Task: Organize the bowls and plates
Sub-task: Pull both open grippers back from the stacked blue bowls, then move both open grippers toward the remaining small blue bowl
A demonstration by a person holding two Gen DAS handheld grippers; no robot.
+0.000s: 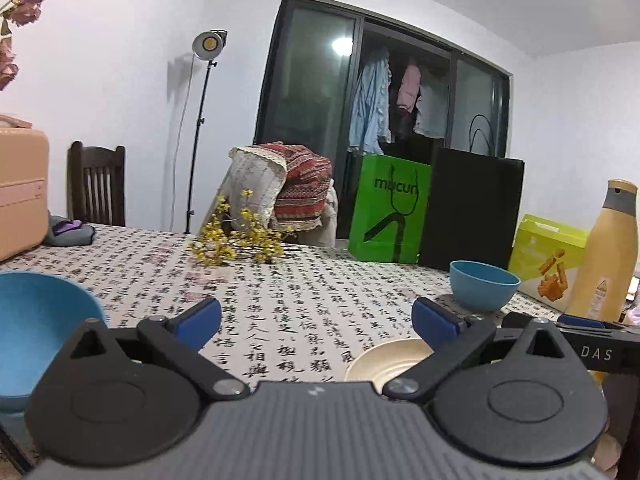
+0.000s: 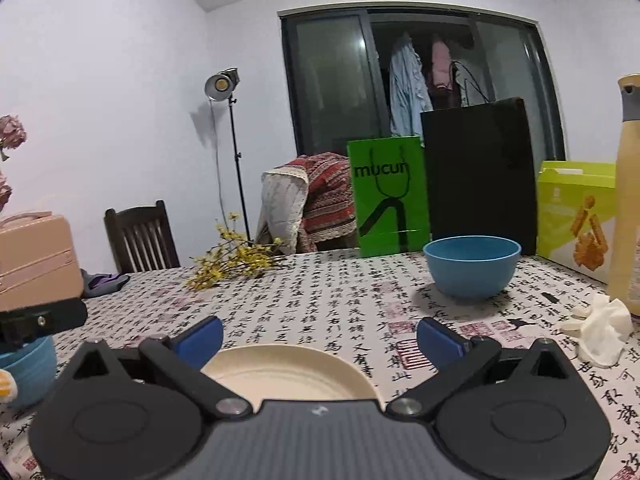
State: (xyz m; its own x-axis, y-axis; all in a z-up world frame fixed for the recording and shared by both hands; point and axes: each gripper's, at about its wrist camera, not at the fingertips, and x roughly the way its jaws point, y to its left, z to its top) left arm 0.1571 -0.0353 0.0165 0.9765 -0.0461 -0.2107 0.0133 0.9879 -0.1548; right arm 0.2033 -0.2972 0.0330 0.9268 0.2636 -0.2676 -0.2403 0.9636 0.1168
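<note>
We hold our right tool [image 2: 319, 338] spread wide and empty, just above the cream plate [image 2: 288, 372] on the surface [image 2: 320, 292]. Our left tool [image 1: 316, 322] gapes empty too, a blue bowl [image 1: 36, 328] beside it. Farther off sits a second blue bowl [image 2: 472, 264], before the green bag [image 2: 388, 196].

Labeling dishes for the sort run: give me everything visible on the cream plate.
The cream plate is round and matte, maybe plastic or bamboo fibre, with a raised rim and faint concentric rings in its shallow well. It looks empty and lies flat, upright, on the patterned tablecloth. It sits just ahead of the right tool, between the open blue fingers without visible contact. Its near edge is hidden by the tool body. The left wrist view shows it partly.
</note>
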